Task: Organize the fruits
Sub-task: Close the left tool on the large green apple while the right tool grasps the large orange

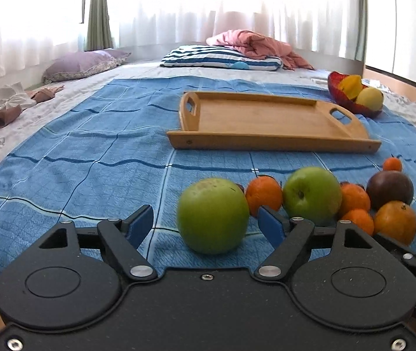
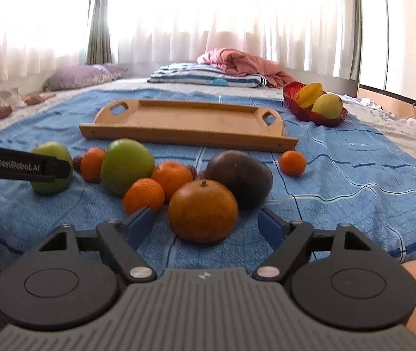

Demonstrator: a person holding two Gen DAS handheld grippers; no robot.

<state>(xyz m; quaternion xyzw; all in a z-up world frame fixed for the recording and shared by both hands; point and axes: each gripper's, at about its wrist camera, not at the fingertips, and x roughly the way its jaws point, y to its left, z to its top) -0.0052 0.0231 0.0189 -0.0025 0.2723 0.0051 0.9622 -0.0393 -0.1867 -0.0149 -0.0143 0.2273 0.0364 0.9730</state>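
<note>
A: The left gripper has its blue pads spread wide, with the nearest green apple sitting between them on the blue checked bedspread; whether a pad touches the apple cannot be told

B: And the right gripper is just as wide, its pads either side of a large orange at the front of the fruit pile, gripping nothing

A: Behind that orange lies a dark purple fruit, touching it. To the left are two tangerines close together, then a second green apple, another tangerine, and the first apple, partly hidden by the left gripper's side

B: One small tangerine sits apart to the right, near the tray's front corner

A: The wooden tray with cut-out handles lies beyond the pile, nothing on it. To its right, a red glass bowl holds a starfruit and a yellow mango

B: Farther back are a striped pillow, a pink blanket bunched up, and a purple pillow under the white curtains
</note>
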